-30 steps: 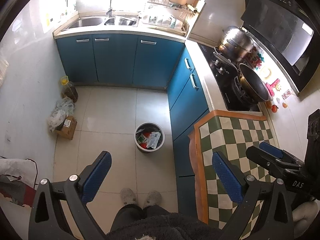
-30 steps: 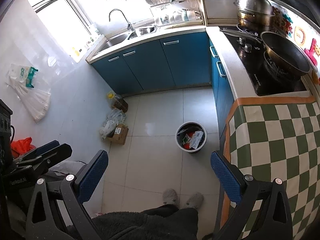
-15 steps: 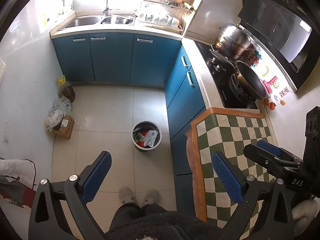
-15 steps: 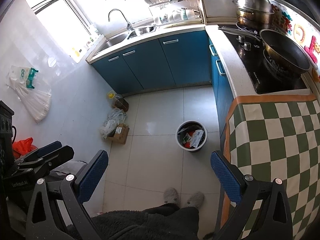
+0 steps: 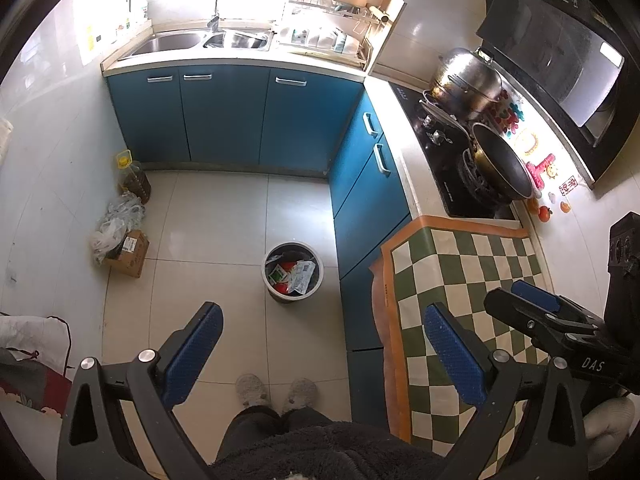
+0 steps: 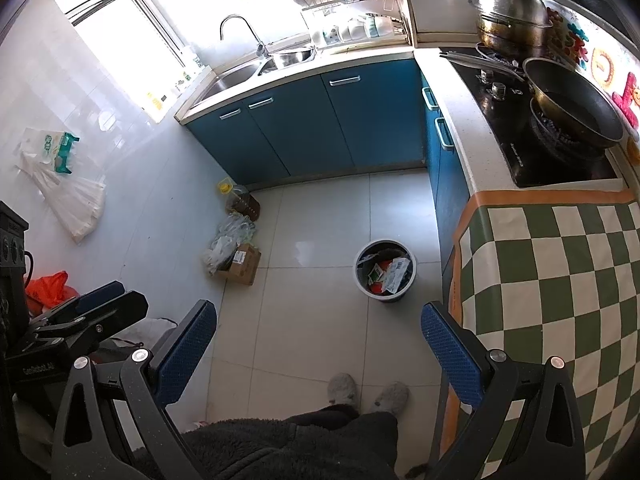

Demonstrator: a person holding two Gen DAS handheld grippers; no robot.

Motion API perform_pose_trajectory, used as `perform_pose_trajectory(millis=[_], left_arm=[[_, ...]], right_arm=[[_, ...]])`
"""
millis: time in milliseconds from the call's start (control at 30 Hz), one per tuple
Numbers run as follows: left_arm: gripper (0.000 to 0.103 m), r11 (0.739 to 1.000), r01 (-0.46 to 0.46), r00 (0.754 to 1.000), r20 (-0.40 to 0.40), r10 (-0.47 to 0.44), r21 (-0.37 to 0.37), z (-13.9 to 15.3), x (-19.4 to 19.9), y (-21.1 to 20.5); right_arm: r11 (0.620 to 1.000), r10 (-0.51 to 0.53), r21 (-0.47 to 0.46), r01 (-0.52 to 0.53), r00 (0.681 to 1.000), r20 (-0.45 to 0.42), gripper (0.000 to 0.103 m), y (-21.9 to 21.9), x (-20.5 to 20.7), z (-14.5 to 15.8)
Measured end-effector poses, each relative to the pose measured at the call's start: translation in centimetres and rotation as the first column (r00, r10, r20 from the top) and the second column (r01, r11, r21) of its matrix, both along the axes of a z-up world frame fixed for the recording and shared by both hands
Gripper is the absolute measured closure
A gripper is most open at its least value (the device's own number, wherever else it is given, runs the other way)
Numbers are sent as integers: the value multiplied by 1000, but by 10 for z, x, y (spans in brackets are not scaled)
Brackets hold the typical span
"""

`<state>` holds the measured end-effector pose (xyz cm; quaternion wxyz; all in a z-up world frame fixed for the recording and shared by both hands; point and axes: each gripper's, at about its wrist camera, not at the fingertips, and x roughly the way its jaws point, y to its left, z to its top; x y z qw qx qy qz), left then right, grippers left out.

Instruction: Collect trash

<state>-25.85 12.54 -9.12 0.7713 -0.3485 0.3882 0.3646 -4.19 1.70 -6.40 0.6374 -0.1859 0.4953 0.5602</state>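
We find the left gripper [image 5: 322, 344] held high over the floor with its blue-padded jaws spread wide and nothing between them. The right gripper [image 6: 318, 346] stands likewise, jaws wide apart and empty. Each gripper shows at the edge of the other's view.

The task's object, the small round grey trash bin [image 5: 292, 272] [image 6: 385, 270], stands upright on the pale tiled floor [image 5: 224, 216], just beside the blue base cabinets [image 5: 360, 200] and ahead of the person's grey slippers [image 5: 276, 390]. It is well apart from both grippers. Inside lie crumpled wrappers and packets [image 5: 294, 274], white, green and red; they reach near the rim but do not appear to spill over.

We judge the bin to be light, thin-walled plastic, stiff enough at the rim yet liable to flex under a hard pinch. The contents look soft, loose and light; they could shift or tumble if the bin is tilted. A dark liner seems to line the inside, though we cannot tell for certain. The sound hold, in our judgement, is across the rim wall, one pad inside and one outside, with the bin kept level.

Against the left wall rest a brown cardboard box [image 5: 130, 254] and clear crumpled plastic bags [image 5: 116, 224]; whether these count as trash we cannot tell.
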Motion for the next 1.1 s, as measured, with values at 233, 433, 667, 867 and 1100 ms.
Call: perform_pose_trajectory(millis=[233,433,667,867,1100], left_arm=[[0,1000,0,1000,1,0,1,0,0,0],[0,1000,1,1000,0,-1,1,0,0,1],[0,1000,0,1000,-1,0,4,1,-1,0],[0,1000,-2,1000,-1,2,3,1,-1,0],[0,1000,-5,1000,-1,5,2,1,0,-2]], right_arm=[[1000,-1,-3,1,1000,-2,0,1,2,0],[1000,-3,-2,3,1000,-2,0,1,2,0],[1000,-1,-2,1,1000,-4,0,1,3,-1],[1000,-2,-3,2,1000,-7,0,2,3,-2],[1000,0,-2,0,1000,-8,0,1,4,-2]])
